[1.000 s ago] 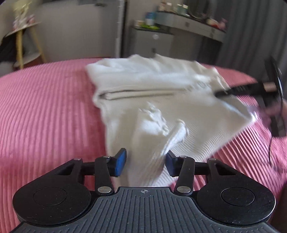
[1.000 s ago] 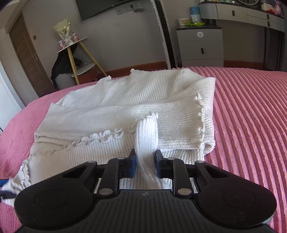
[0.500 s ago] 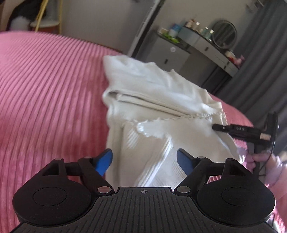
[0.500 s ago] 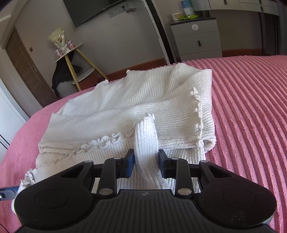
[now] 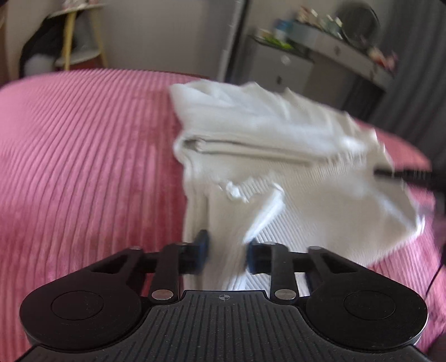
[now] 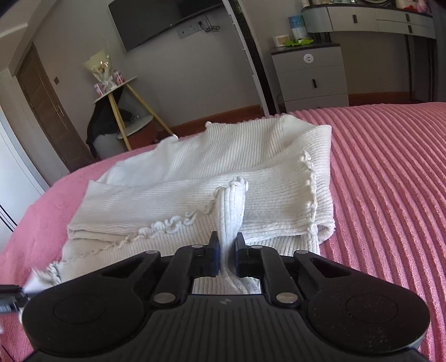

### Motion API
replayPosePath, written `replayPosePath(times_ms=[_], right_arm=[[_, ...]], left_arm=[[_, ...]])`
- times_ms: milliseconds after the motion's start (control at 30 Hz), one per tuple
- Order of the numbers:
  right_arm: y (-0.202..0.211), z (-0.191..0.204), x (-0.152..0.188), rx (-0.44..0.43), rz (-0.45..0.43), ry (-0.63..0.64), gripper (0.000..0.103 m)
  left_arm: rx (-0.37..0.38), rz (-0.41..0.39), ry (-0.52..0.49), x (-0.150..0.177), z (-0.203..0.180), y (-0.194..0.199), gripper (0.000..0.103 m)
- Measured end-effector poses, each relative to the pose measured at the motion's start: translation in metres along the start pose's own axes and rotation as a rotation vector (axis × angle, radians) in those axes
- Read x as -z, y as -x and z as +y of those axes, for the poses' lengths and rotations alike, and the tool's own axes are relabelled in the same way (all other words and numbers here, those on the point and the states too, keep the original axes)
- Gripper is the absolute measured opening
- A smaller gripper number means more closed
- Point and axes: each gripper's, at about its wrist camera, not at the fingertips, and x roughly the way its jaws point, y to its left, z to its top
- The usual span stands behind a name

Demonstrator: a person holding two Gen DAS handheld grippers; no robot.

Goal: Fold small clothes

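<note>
While the white ribbed knit garment [image 6: 251, 195] lies partly folded on the pink corduroy bedspread [image 6: 390, 181], both claws now work its near hem. Sleeve band is already laid across the body, frilled edge [image 6: 167, 225] facing the right wrist camera.

Right gripper [image 6: 226, 256]: closed tight on a pinched ridge of the hem, fabric bunched up between the pads. Half a second back the jaws stood looser around the same ridge; now clamped, so the grip is set.

Left gripper [image 5: 226, 253]: jaws are closing, cloth between them. Half a second back they were spread wide over the hem. Blue pads [image 5: 202, 250] sit at either side of the fabric fold; frame is motion-blurred, so can't confirm firm pinch, looks close to contact. View also rolled back toward level compared with the tilted frame before.

Right gripper also shows in the left view as a dark bar at the far right edge [image 5: 404, 176], at the garment's other hem corner.

Judgement: both hem corners nearly secured, so next is likely lifting the hem and folding it toward the collar end. Risk: left pinch catches only the top layer and the fold goes crooked.

Outward: grey nightstand [image 6: 309, 75], wall TV [image 6: 164, 22], yellow-legged side table [image 6: 117, 92].
</note>
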Motion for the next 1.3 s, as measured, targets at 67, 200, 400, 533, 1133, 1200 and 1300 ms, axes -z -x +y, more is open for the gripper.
replayPosePath(times_ms=[67, 200, 400, 533, 1133, 1200, 1300], right_arm=[[-0.008, 0.0, 0.001, 0.014, 0.029, 0.002, 0.015], [-0.014, 0.0, 0.0, -0.001, 0.041, -0.01, 0.018], [0.009, 0.01, -0.001, -0.012, -0.03, 0.044, 0.008], [0.034, 0.011, -0.017, -0.021, -0.135, 0.037, 0.008], [-0.037, -0.045, -0.048, 0.086, -0.048, -0.06, 0.02], [-0.039, -0.051, -0.049, 0.026, -0.037, -0.086, 0.033], [-0.046, -0.05, -0.049, 0.027, -0.03, -0.07, 0.034]], left_arm=[[0.021, 0.002, 0.044, -0.003, 0.011, -0.003, 0.02], [0.102, 0.027, 0.132, -0.005, 0.03, -0.01, 0.022], [0.194, -0.003, 0.155, -0.015, 0.033, 0.0, 0.012], [0.246, -0.076, 0.135, -0.039, 0.026, 0.016, 0.012], [0.139, -0.001, 0.132, -0.116, 0.017, -0.093, 0.039], [0.19, -0.016, 0.137, -0.11, 0.021, -0.09, 0.055], [0.216, -0.026, 0.138, -0.111, 0.02, -0.093, 0.051]])
